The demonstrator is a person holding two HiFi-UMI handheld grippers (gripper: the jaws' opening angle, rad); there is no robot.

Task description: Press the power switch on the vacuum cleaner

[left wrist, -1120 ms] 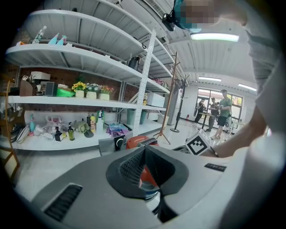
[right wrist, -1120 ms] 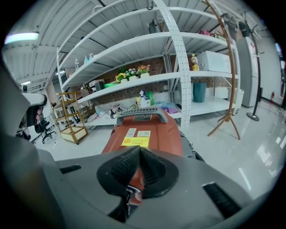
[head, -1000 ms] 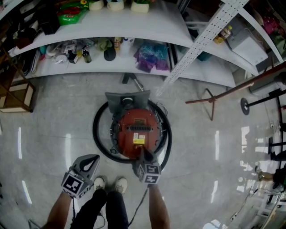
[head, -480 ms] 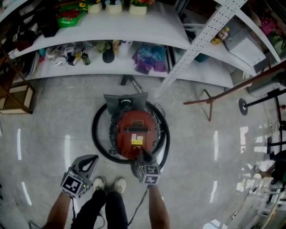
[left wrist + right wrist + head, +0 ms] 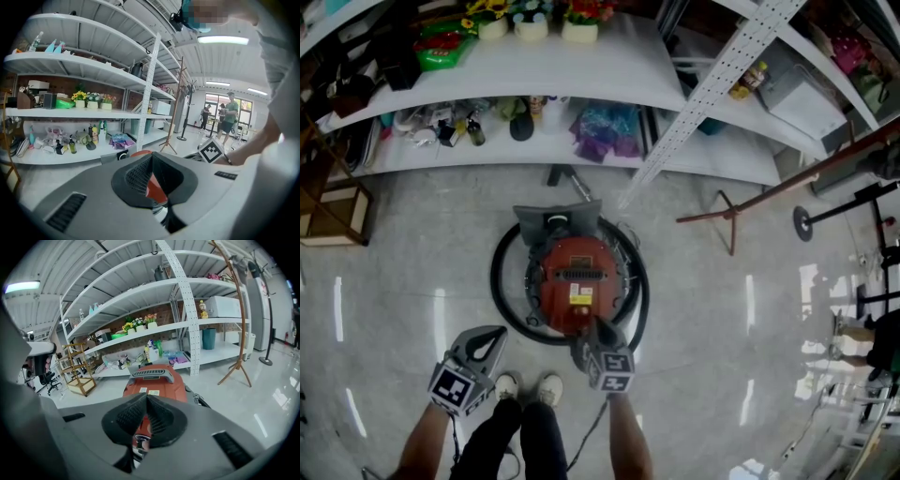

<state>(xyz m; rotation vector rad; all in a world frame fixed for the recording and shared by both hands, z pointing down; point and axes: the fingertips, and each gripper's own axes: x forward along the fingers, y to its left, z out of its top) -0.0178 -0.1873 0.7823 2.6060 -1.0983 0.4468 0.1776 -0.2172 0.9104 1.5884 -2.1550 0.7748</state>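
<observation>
The red canister vacuum cleaner (image 5: 575,278) stands on the floor below me, ringed by its coiled black hose (image 5: 499,281). My right gripper (image 5: 590,329) is shut and empty, its tip over the vacuum's near end; whether it touches is hidden. In the right gripper view the shut jaws (image 5: 146,398) point at the red body (image 5: 157,379) and its grey handle (image 5: 153,372). Near my left foot, my left gripper (image 5: 494,336) hangs shut and empty, off the vacuum. The left gripper view shows its shut jaws (image 5: 151,158) with a bit of the red vacuum (image 5: 155,191) beyond.
White shelves (image 5: 534,66) with bottles, flower pots and bags run behind the vacuum. A wooden coat stand (image 5: 731,217) leans at the right, a wooden rack (image 5: 337,202) at the left. My shoes (image 5: 527,386) are just behind the vacuum. People stand far off (image 5: 228,117).
The head view has tipped slightly, showing more of the shelves. Both grippers keep about the same places, the right one still at the vacuum's near end.
</observation>
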